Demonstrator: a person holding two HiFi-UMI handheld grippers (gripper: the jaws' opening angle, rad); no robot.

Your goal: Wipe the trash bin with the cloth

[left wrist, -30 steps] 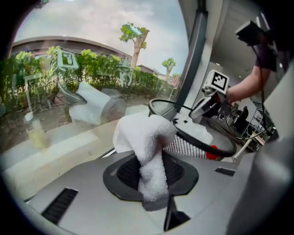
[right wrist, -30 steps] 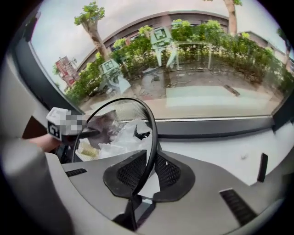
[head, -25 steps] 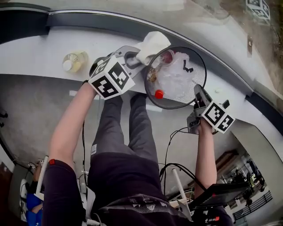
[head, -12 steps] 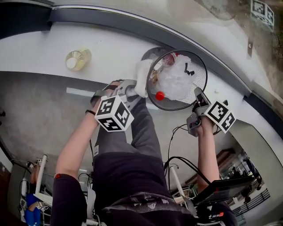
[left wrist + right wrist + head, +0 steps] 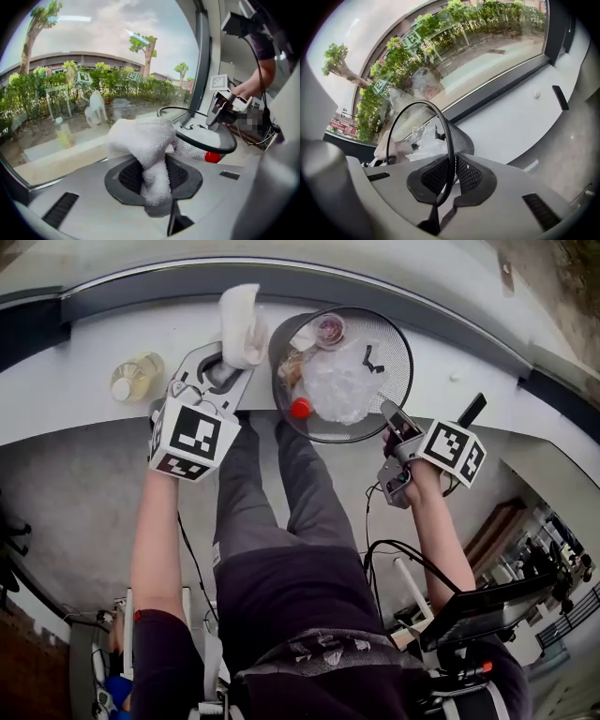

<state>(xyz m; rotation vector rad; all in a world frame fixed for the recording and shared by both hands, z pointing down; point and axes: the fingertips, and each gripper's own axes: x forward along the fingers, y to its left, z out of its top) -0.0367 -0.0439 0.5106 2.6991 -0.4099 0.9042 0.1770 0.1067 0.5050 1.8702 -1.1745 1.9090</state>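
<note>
cloth (image 5: 240,324), pinched in the left claw (image 5: 228,371), now sits at the far left of the trash bin (image 5: 409,357), just beside its rim; half a second ago it was against the bin's near left side. i read that as one wiping stroke along the outer wall, with most of the bin not yet wiped. right claw (image 5: 392,418) is pressed together on the wire rim at the near right, steadying it. window frame (image 5: 141,287) lies close beyond the cloth. bottle (image 5: 134,378) stands well apart on the table (image 5: 75,362), leaving open room leftward.
</note>
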